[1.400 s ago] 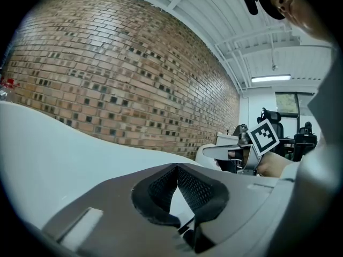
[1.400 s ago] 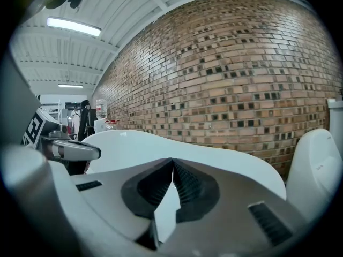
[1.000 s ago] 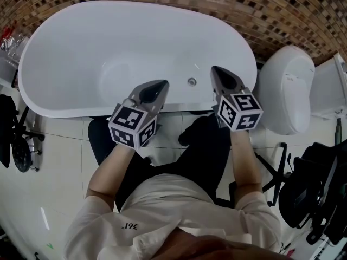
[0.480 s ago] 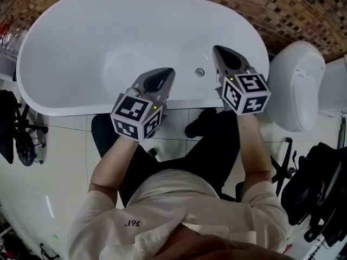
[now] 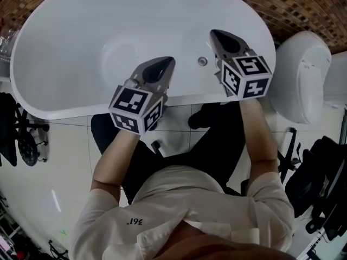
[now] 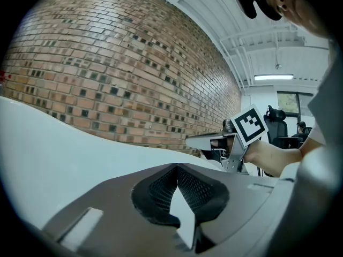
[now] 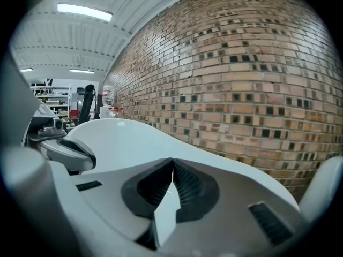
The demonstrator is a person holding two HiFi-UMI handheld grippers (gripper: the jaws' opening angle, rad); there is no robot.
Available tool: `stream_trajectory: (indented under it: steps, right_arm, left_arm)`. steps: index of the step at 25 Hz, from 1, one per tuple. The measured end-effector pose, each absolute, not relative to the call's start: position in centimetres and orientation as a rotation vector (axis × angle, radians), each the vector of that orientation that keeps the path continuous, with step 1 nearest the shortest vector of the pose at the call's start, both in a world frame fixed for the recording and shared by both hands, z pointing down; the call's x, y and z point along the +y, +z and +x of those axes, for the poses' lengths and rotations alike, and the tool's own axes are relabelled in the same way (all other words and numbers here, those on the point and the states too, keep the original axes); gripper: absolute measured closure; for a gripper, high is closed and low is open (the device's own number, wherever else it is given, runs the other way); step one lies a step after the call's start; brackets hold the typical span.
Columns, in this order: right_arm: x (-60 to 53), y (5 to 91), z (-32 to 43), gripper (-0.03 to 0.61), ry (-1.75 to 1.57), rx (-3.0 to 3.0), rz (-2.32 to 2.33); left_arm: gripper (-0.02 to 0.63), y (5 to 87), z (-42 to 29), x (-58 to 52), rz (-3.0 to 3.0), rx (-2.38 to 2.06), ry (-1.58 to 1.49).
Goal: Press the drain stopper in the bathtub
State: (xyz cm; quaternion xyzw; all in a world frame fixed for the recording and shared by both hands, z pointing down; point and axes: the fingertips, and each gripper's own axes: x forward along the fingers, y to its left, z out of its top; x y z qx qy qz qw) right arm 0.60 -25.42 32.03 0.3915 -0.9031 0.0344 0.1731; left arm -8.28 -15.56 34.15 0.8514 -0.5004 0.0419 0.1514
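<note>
The only readable text is a small dark print (image 5: 133,221) on the left chest of the person's pale shirt (image 5: 184,205). From the head camera it appears upside down. It reads "361", followed by a tiny mark like a degree sign.

The left marker cube (image 5: 135,108), part of the left gripper (image 5: 165,64), has black-and-white square code patterns on its faces. These are blocky shapes rather than letters or digits. The right marker cube (image 5: 246,76), on the right gripper (image 5: 214,34), has similar patterns. One patterned face of that cube (image 6: 250,125) also shows in the left gripper view.
</note>
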Motion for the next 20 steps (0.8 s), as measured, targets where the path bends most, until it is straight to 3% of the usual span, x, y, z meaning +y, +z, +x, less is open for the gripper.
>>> stream_trajectory:
  steps: [20]
  right_arm:
    - [-30.2, 35.6, -0.5, 0.563, 0.102, -2.502, 1.058]
  left_arm:
    - [0.604, 37.4, -7.0, -19.1, 2.403, -1.383, 0.187]
